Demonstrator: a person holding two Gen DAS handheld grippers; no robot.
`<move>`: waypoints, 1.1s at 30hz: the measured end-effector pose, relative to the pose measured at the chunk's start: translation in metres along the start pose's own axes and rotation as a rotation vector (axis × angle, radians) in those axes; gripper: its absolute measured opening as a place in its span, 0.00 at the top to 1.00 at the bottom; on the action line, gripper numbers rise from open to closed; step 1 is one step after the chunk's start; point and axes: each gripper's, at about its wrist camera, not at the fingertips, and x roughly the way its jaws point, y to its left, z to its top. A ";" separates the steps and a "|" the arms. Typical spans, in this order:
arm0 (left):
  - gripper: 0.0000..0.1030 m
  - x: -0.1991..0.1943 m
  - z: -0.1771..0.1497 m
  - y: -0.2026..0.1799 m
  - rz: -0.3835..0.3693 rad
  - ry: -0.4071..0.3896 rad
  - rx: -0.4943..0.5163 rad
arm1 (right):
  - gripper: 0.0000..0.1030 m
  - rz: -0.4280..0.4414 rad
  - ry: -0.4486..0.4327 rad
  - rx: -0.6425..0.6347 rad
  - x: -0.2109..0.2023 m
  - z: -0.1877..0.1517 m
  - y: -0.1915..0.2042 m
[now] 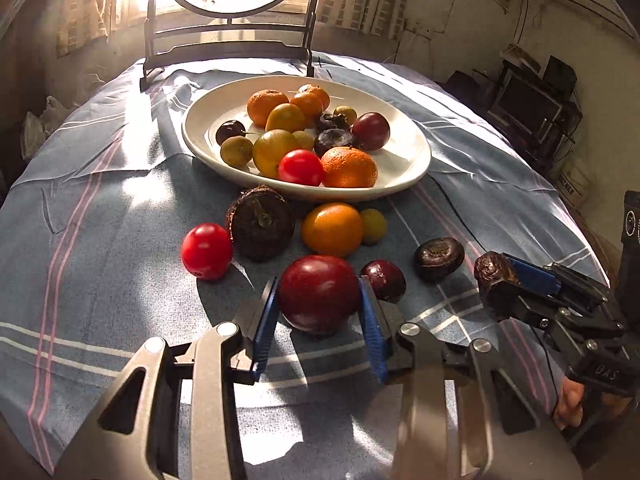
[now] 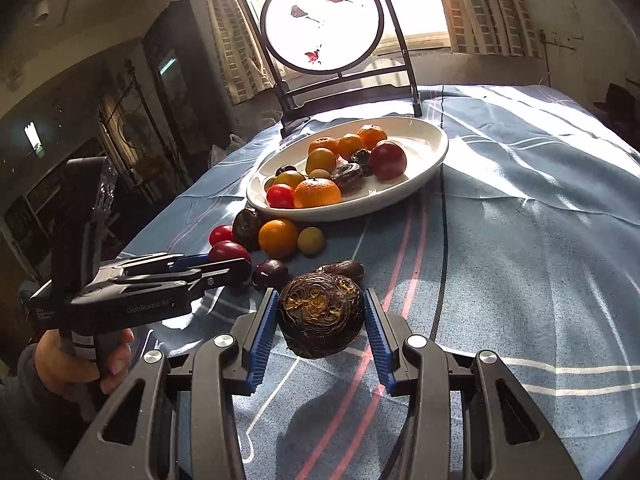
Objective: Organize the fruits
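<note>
Dark red plum (image 1: 318, 292) pinched by left gripper (image 1: 320, 312); water chestnut (image 2: 321, 314) clamped in right gripper (image 2: 322, 320), flat root face turned toward camera.

A blue-grey cotton tablecloth with pink and white stripes (image 1: 100, 216) covers the round table. At its far edge a dark wooden stand holding a round translucent painted screen (image 2: 322, 20) stands before a sunlit window with checked curtains (image 2: 472, 8). Dark shelving with a black monitor (image 1: 528, 104) stands against the stained wall.
</note>
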 end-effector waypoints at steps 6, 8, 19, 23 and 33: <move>0.64 -0.030 -0.010 0.005 0.010 -0.078 0.004 | 0.58 0.019 -0.043 0.001 -0.009 -0.004 0.000; 0.64 -0.041 -0.009 0.010 0.000 -0.105 -0.007 | 0.58 0.020 -0.043 0.025 -0.011 -0.005 -0.003; 0.63 -0.036 0.054 0.017 -0.009 -0.145 0.020 | 0.58 -0.001 -0.113 0.038 -0.025 0.074 -0.011; 0.63 -0.006 0.090 0.019 -0.002 -0.115 0.019 | 0.58 -0.047 -0.080 0.047 0.008 0.109 -0.020; 0.39 0.016 0.107 0.034 0.009 -0.108 -0.023 | 0.56 -0.087 -0.049 0.027 0.050 0.118 -0.015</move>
